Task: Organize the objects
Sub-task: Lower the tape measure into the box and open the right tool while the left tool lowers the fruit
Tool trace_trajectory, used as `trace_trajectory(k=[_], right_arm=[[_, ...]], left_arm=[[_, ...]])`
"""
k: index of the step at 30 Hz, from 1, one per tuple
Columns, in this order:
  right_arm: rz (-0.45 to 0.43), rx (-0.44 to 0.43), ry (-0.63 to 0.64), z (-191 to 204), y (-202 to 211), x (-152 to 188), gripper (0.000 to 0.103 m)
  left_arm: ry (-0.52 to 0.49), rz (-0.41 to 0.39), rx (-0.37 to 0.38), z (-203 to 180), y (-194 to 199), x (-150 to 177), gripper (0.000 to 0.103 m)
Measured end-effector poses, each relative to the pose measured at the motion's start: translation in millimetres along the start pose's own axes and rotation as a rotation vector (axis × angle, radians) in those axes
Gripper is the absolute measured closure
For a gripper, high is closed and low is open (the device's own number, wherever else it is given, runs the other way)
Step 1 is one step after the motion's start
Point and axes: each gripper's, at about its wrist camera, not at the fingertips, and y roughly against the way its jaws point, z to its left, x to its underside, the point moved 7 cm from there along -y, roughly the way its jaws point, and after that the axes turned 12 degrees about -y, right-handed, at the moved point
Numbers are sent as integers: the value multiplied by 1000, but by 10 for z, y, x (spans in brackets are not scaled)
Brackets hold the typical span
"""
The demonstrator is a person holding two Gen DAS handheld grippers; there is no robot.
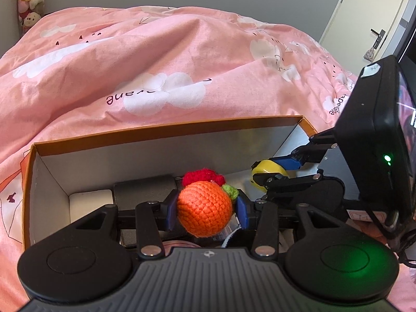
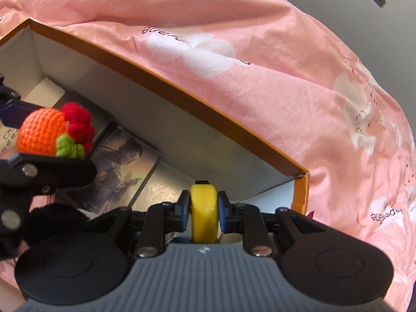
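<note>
The crochet orange [image 1: 204,209] is a round ball of bright orange yarn with a small green leaf [image 1: 231,191] at one side; a cluster of red knitted bobbles [image 1: 201,176] sits right against it, and whether the two are joined cannot be told. It sits squarely between the blue pads of the left gripper [image 1: 205,212], which are clamped on its two sides, and it hangs above the inside of the box [image 1: 166,135]. The yellow wheel [image 2: 203,209] is a smooth, glossy disc with a black tab on its far edge, seen edge-on in the right wrist view. The right gripper [image 2: 203,212] is closed on it, one blue pad on each flat face, near the box's right corner. The box is open, white inside with a brown-orange rim, and rests on a pink duvet [image 1: 156,59] printed with white clouds. On its floor lie a picture card [image 2: 122,166] with a painted figure, a dark case [image 1: 145,189] and a white block [image 1: 89,204]. From the left wrist view the right gripper reaches in from the right, the wheel beside and beyond the orange, apart from it.
</note>
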Motion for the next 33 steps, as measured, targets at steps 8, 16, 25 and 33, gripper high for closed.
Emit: trace_trajectory(k=[8, 16, 25, 33], right_arm=[[-46, 83, 127, 26, 89, 50, 79], [-144, 65, 57, -254, 446, -10, 82], [-200, 39, 19, -356, 631, 68, 86], [-223, 24, -12, -380, 691, 101, 86]], left_arm=[[-20, 12, 12, -65, -46, -33, 53], [25, 41, 99, -175, -214, -120, 53], [125, 121, 150, -216, -538, -178, 53], [144, 149, 114, -242, -671, -221, 52]])
